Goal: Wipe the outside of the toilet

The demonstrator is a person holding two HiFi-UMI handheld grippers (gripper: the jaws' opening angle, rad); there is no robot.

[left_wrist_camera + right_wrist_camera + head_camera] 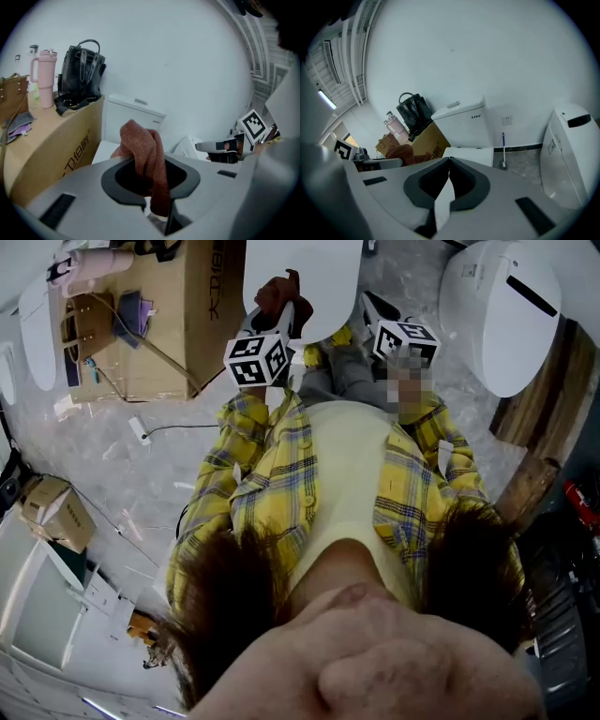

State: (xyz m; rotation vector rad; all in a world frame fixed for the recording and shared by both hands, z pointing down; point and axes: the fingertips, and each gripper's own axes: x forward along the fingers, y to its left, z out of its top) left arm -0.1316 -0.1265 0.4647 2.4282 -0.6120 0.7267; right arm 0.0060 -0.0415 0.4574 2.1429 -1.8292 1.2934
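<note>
A white toilet [302,276] stands just ahead of me, its tank [132,118] against the wall. My left gripper [281,313] is shut on a rust-brown cloth [280,292], held up near the toilet's front. In the left gripper view the cloth [146,157] bulges up between the jaws and hangs over them. My right gripper [372,307] is beside it on the right, shut with nothing in it; its jaws meet [449,161] in front of the tank [464,124]. The toilet's lower body is hidden by the grippers.
A cardboard box [155,320] stands left of the toilet and carries a black bag [79,75] and a pink tumbler [45,77]. A second white toilet [502,310] is at the right. A toilet brush [503,150] leans on the wall between them.
</note>
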